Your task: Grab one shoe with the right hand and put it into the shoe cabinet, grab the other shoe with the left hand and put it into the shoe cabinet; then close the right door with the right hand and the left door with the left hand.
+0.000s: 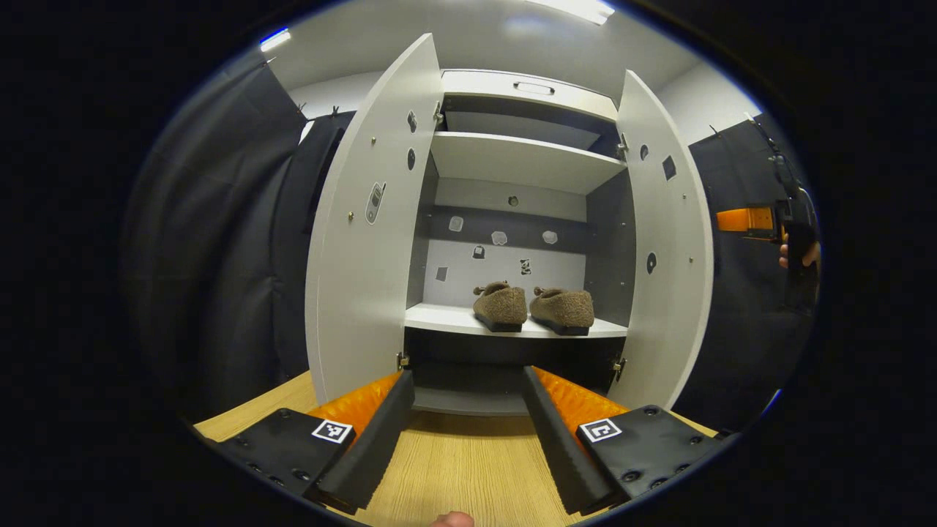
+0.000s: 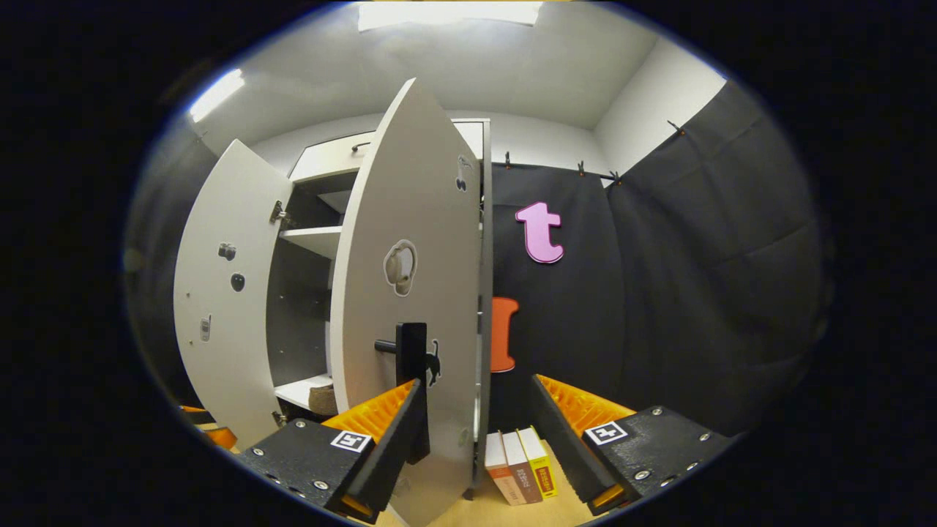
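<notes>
Brown shoes (image 1: 533,307) in open cabinet (image 1: 523,161)

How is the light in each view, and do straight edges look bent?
Left gripper view: ceiling lamps glare at top, shoes sharp, doors bow outward. Right gripper view: a bright lamp washes out the top, right door curves strongly.

two shoes (image 1: 532,307), two doors (image 1: 366,227), three books (image 2: 521,466)

shoes (image 1: 532,307) side by side on cabinet shelf (image 1: 446,319)
</notes>
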Demonstrator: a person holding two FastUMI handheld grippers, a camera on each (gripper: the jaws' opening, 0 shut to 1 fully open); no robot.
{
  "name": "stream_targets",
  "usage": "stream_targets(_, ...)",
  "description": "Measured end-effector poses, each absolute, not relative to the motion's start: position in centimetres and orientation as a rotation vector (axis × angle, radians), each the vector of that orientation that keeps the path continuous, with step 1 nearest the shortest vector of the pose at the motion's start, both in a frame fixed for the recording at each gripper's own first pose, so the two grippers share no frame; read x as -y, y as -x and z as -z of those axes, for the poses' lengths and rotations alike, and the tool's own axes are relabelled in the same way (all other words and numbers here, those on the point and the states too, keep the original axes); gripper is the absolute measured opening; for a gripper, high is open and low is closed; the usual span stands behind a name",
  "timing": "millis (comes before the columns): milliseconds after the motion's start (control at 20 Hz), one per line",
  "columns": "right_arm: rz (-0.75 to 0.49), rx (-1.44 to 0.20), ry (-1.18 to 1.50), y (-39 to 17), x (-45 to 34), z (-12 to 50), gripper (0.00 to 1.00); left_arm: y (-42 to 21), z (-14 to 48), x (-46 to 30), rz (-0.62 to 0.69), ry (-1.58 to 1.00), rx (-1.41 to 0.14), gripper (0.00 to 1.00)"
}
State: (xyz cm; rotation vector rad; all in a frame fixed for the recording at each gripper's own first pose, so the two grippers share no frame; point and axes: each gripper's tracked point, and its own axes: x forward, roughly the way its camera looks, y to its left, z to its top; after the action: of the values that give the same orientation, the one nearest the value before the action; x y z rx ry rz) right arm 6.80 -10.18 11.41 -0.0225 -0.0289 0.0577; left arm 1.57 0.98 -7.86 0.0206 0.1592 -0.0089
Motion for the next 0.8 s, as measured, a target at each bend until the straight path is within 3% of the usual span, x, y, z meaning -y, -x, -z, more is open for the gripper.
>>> stream_targets(50,-0.076,0.029,0.026,-7.0,9.3,-11.4,1.0,-1.6,7.8,-1.2,0.007,-0.027,-0.156,0.97)
stream_targets(100,-0.086,0.036,0.033,-7.6,8.6,-11.5,0.91,-1.6,7.7,-1.4,0.005,-0.032,-0.153,0.97)
stream_targets(200,-0.092,0.04,0.036,-8.7,7.5,-11.2,0.91,-1.6,7.9,-1.8,0.0,-0.035,-0.153,0.99)
stream_targets(450,-0.154,0.031,-0.011,-10.4,3.9,-10.7,0.92,-1.6,8.0,-2.5,-0.008,-0.035,-0.152,0.94)
stream_targets(500,-0.161,0.03,0.0,-10.6,3.5,-10.5,0.93,-1.8,7.9,-2.6,-0.008,-0.036,-0.15,0.99)
stream_targets(800,-0.203,0.007,0.007,-13.4,-0.1,-8.5,0.93,-2.2,7.8,-3.5,-0.01,-0.048,-0.146,0.98)
